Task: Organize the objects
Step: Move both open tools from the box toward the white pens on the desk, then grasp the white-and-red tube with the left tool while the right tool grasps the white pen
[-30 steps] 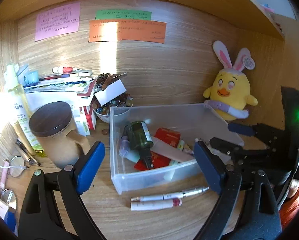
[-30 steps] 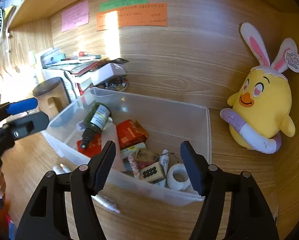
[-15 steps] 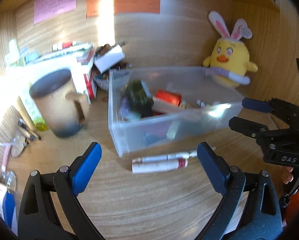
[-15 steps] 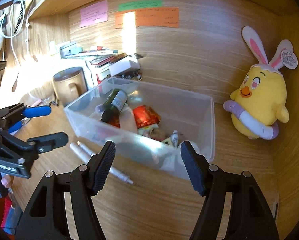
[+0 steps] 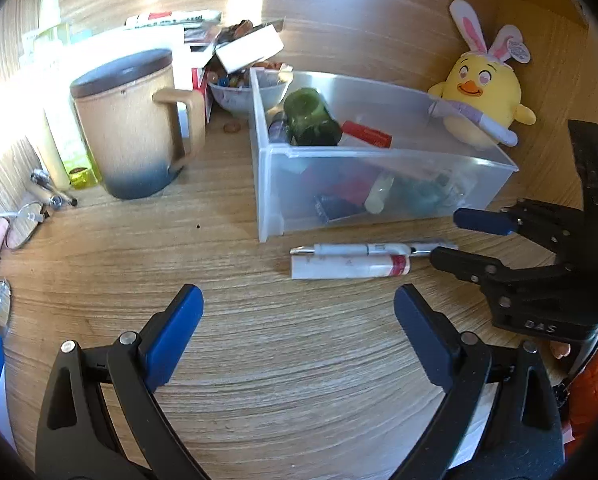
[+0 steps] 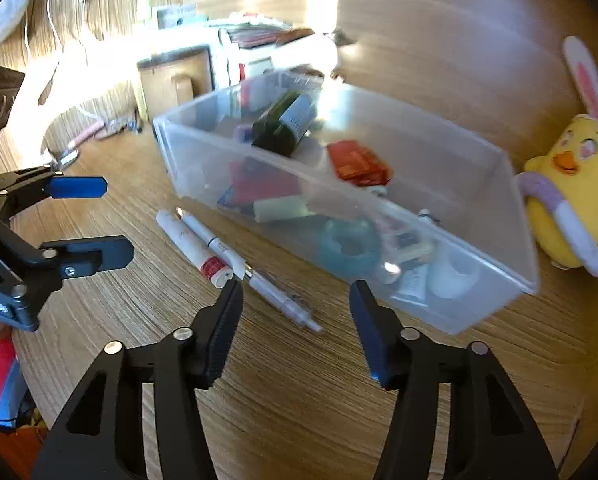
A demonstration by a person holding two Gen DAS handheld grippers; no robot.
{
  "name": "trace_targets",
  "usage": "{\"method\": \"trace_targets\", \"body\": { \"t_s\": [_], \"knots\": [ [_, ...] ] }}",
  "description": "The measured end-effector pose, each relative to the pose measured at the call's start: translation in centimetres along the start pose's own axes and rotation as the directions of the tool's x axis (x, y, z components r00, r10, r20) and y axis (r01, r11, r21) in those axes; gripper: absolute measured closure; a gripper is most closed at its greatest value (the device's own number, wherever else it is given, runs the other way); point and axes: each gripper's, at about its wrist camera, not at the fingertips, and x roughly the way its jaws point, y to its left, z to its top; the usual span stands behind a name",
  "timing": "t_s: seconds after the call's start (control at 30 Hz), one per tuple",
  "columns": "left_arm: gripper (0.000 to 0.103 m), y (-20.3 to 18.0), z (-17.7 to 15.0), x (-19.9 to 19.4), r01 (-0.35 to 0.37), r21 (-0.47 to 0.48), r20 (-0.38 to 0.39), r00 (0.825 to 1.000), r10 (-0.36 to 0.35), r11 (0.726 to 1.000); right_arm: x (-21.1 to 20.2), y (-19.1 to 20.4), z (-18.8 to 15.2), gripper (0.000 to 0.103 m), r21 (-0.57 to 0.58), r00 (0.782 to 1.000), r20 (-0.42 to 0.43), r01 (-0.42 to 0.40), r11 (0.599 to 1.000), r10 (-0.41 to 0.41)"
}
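A clear plastic bin [image 5: 383, 176] [image 6: 203, 164] sits on the wooden desk, holding a dark green bottle [image 5: 311, 118] [image 6: 285, 122], a red packet [image 6: 357, 164] and several small items. In front of it lie a silver pen [image 5: 375, 248] [image 6: 255, 270] and a white tube with a red band [image 5: 351, 268] [image 6: 193, 246]. My left gripper [image 5: 297, 316] [image 6: 95, 220] is open and empty, low over the desk in front of them. My right gripper [image 6: 295, 308] [image 5: 451, 236] is open and empty, its tips just short of the pen's end.
A tan mug with a dark lid [image 5: 133, 120] stands left of the bin, with glasses [image 5: 23, 220], a bowl of beads [image 5: 231, 88] and stacked books [image 5: 171, 28] around it. A yellow bunny-eared plush [image 5: 483, 100] [image 6: 571, 184] sits to the right against the wooden back wall.
Both grippers have pulled back from the bin and lowered towards the desk. The pen and tube now lie close ahead of both grippers. Both stayed open.
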Motion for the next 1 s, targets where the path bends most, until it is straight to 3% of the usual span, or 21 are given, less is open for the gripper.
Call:
{"method": "trace_targets", "body": {
  "t_s": [0.33, 0.77, 1.0],
  "knots": [
    [0.006, -0.3, 0.6, 1.8, 0.024, 0.017, -0.058, 0.998, -0.023, 1.000, 1.6, 0.6, -0.3, 0.078, -0.009, 0.996, -0.055, -0.065, 0.998, 0.065],
    [0.006, -2.7, 2.1, 2.8, 0.037, 0.058, -0.068, 0.997, -0.033, 0.998, -1.6, 0.8, -3.9, 0.086, -0.022, 0.998, -0.052, -0.036, 0.999, 0.035],
    [0.006, -3.6, 3.1, 5.4, -0.040, 0.034, -0.085, 0.995, 0.043, 0.999, -3.4, -0.1, -6.1, 0.086, 0.012, 0.999, -0.045, -0.014, 1.000, 0.014]
  ]
}}
